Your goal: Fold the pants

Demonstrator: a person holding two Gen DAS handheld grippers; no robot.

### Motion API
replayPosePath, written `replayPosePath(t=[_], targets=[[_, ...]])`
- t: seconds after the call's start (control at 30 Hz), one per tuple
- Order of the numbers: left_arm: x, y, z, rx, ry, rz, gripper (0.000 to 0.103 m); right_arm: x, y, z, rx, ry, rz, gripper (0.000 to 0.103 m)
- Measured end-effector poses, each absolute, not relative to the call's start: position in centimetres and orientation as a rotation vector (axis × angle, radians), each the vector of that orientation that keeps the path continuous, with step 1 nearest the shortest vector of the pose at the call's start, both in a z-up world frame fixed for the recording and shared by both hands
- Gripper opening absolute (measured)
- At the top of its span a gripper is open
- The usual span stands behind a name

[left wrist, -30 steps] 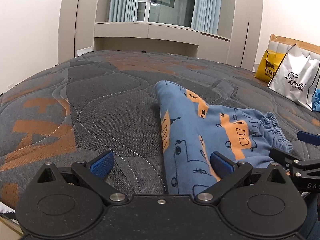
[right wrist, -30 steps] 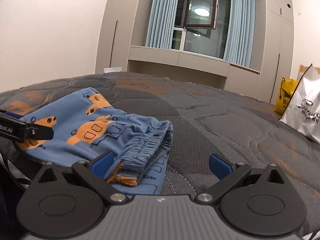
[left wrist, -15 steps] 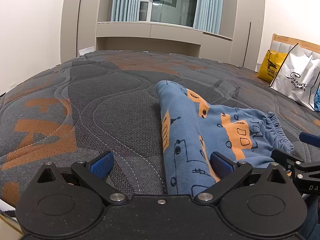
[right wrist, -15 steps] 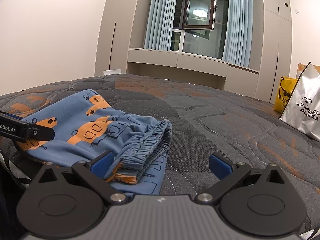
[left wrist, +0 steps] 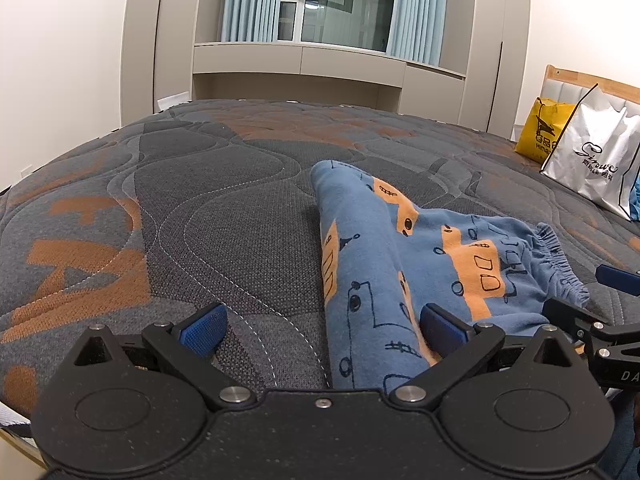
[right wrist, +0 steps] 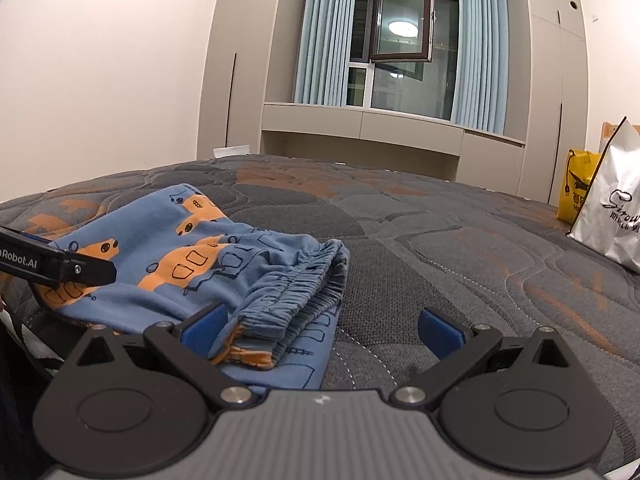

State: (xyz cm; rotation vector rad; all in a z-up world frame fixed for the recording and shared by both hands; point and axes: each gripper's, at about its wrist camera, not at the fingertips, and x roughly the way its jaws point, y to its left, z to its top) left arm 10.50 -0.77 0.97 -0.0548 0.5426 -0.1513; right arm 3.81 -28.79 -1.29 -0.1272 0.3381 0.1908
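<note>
Both the left claw (left wrist: 324, 330) and right claw (right wrist: 322, 330) hang released over the bed (left wrist: 180, 208), the folded blue pants (left wrist: 400, 264) lying at two o'clock of the left.

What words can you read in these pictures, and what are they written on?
"Robot.AI": on the left claw's black finger, start cut off.
"DA": on the right claw's black body, rest cut off.
"Sinowe", unsure: on the white bag; the line beneath is too blurred.
"Hima", unsure: on the yellow bag, partly hidden.
</note>
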Motion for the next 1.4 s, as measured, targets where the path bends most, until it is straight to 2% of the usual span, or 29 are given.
replayPosePath(t=[0.13,0.3,0.53,0.73,1.0,1.4], targets=[[10.6,-0.6,1.8,-0.083,0.523,-0.154,0.103,4.4,-29.2,0.0,-0.113,0.357,0.231,0.103],[11.2,-0.4,2.7,-0.152,0.482,-0.173,0.103,6.3,-31.1,2.0,0.046,0.366,0.306,0.103],[12.2,-1.5,2.6,-0.161,0.513,-0.181,0.102,11.8,-31.7,2.4,0.153,0.495,0.372,0.103],[12.8,-2.0,1.8,-0.163,0.551,-0.185,0.103,15.1,-32.1,0.7,0.267,0.64,0.438,0.103],[13.2,-2.3,0.8,-0.155,0.576,-0.173,0.103,14.4,-31.1,0.1,0.168,0.602,0.446,0.103],[13.1,-2.8,0.5,-0.125,0.572,-0.165,0.103,14.6,-31.3,0.0,0.191,0.597,0.452,0.103]])
